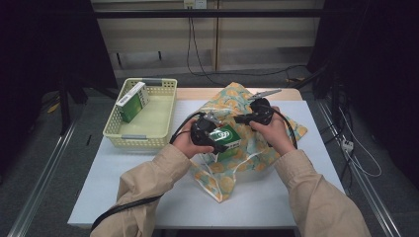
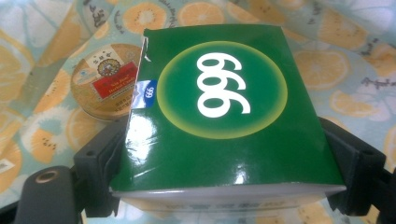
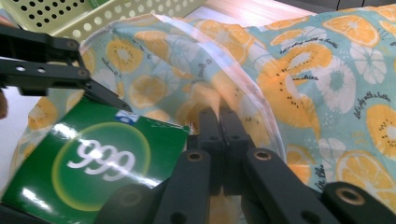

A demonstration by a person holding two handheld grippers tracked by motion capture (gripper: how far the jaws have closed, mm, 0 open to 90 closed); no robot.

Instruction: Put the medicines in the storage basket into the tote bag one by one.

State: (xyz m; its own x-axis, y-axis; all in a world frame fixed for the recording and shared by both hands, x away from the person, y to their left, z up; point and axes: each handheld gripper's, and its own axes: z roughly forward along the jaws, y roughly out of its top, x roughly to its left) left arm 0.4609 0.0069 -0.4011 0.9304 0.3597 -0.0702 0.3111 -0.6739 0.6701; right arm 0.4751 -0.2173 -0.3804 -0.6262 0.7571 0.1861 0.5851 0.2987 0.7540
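A green box marked "999" (image 2: pixel 224 116) is clamped by its sides in my left gripper (image 2: pixel 229 186). In the high view this box (image 1: pixel 226 136) hangs over the mouth of an orange-slice print bag (image 1: pixel 232 170) in the middle of the table, with the left gripper (image 1: pixel 222 140) around it. My right gripper (image 3: pixel 219 123) is shut on the bag's rim (image 3: pixel 243 84) and holds the mouth up; it sits just right of the box in the high view (image 1: pixel 239 118). A round gold tin (image 2: pixel 105 81) lies on the bag's printed fabric beyond the box.
A pale yellow perforated basket (image 1: pixel 163 86) stands at the table's back left with another green and white box (image 1: pixel 132 101) inside. The white table (image 1: pixel 276 197) has bare room in front of the bag. Cables trail from both grippers.
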